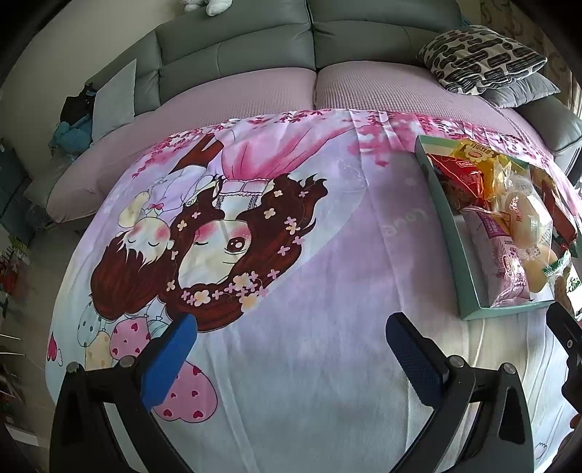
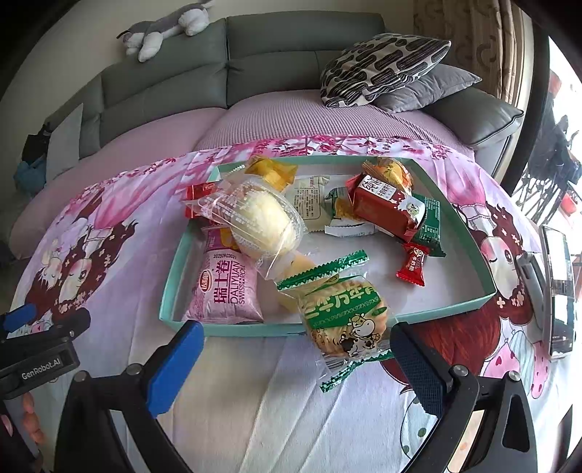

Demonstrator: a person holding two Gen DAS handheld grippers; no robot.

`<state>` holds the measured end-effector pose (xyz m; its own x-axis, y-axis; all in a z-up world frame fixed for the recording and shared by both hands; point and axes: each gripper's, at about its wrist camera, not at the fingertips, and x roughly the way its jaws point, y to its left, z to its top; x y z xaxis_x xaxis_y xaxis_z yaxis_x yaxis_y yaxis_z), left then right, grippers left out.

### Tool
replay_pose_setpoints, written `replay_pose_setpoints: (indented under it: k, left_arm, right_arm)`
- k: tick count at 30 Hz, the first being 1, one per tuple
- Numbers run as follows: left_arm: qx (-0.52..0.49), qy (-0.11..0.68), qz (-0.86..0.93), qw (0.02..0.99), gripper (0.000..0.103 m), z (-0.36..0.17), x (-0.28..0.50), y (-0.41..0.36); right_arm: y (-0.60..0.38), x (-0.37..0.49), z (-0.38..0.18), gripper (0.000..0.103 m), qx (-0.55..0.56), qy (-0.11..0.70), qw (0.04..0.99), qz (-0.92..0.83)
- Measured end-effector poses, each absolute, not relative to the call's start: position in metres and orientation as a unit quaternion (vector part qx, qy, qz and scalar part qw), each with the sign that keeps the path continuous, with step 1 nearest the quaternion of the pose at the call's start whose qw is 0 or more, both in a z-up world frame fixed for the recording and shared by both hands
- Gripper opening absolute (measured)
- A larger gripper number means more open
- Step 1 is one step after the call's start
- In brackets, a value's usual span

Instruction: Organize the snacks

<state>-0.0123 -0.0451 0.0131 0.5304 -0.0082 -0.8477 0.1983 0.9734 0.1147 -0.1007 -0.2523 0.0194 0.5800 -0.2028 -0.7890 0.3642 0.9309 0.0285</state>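
A shallow teal box (image 2: pixel 483 287) on a cartoon-print cloth holds several wrapped snacks: a pink Swiss roll pack (image 2: pixel 227 291), a clear pack with a pale bun (image 2: pixel 262 218), a red pack (image 2: pixel 385 207), a small red candy (image 2: pixel 413 265). A green-and-white biscuit pack (image 2: pixel 342 316) lies across the box's near rim, half outside. My right gripper (image 2: pixel 294 349) is open and empty, just short of that pack. My left gripper (image 1: pixel 291 334) is open and empty over bare cloth, left of the box (image 1: pixel 451 233). The left gripper also shows in the right wrist view (image 2: pixel 40 345).
A grey sofa (image 2: pixel 254 72) with a lilac seat cover runs along the back. Patterned and grey pillows (image 2: pixel 385 69) lie at its right end, a plush toy (image 2: pixel 163 29) on its backrest. A phone on a stand (image 2: pixel 556 287) sits at the cloth's right edge.
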Motion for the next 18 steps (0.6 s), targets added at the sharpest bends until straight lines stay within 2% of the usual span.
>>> replay_pose_setpoints:
  k: [18]
  left_arm:
    - [0.100, 0.481, -0.063, 0.869, 0.103, 0.0143, -0.0131, -0.0465]
  right_arm:
    - [-0.2578, -0.1023, 0.0170, 0.103, 0.101, 0.434, 0.879, -0.168]
